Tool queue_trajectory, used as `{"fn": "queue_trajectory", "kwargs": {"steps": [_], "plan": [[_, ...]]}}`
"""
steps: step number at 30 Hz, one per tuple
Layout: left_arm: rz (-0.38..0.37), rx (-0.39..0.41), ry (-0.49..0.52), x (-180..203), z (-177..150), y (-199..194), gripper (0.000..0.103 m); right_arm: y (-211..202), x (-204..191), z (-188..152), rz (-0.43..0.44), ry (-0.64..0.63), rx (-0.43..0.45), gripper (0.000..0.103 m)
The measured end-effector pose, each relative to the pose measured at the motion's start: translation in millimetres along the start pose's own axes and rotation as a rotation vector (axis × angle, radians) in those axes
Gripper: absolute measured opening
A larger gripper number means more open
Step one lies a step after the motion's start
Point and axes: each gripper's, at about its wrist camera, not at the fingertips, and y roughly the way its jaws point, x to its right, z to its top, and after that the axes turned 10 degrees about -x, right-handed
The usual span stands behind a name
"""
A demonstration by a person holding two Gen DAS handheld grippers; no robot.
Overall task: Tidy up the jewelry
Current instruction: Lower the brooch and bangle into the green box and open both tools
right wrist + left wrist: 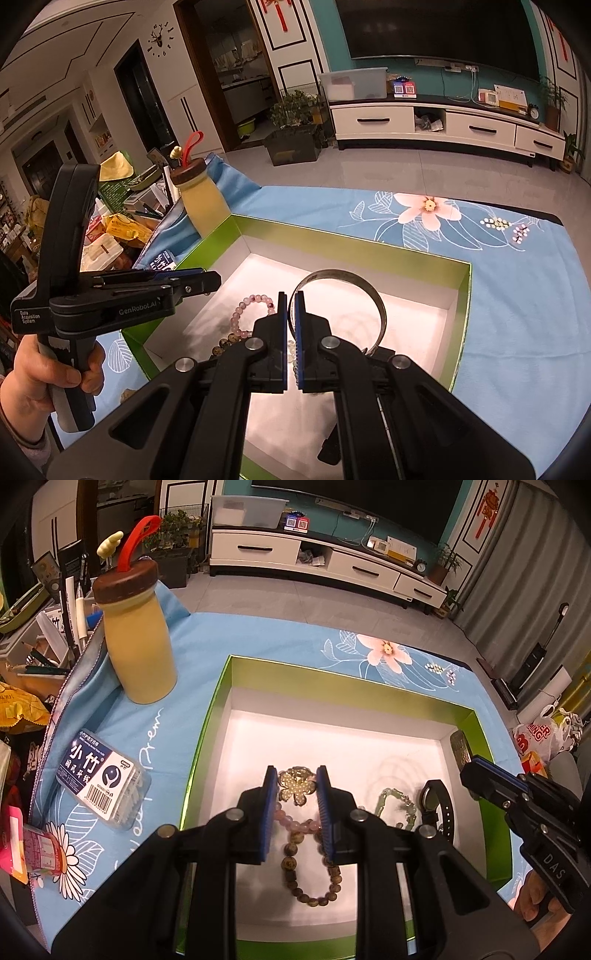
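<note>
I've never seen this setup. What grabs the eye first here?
The green-rimmed box on the blue flowered cloth, holding beaded bracelets and a flower brooch. The right claw pinches a silver bangle above it. A yellow bottle stands left.

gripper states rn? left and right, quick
Left tool: part open over the bracelets in the green box, gripping nothing.
Right tool: shut on the silver bangle.

l gripper fingers apart over flower brooch & bead bracelets in green box
</note>
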Motion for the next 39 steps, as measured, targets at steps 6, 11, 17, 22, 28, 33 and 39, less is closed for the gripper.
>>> {"fn": "queue_trajectory", "kwargs": {"steps": [6,11,17,22,28,33,39], "plan": [[0.006,-0.007,0.004,2,0,4,0.021,7,3,2,0.01,0.026,-0.024,0.003],[0.012,-0.014,0.008,4,1,7,0.021,11,5,2,0.009,0.032,-0.035,0.003],[0.013,-0.017,0.009,6,1,8,0.021,11,5,3,0.005,0.038,-0.036,0.003],[0.014,-0.019,0.011,6,1,9,0.021,11,7,4,0.009,0.041,-0.036,0.003],[0.015,-0.02,0.015,8,0,11,0.021,12,8,3,0.005,0.043,-0.038,0.004],[0.014,-0.021,0.015,8,0,12,0.021,12,9,4,-0.003,0.042,-0.038,0.004],[0.018,-0.022,0.018,9,0,13,0.021,13,8,4,-0.005,0.038,-0.038,0.004]]}}
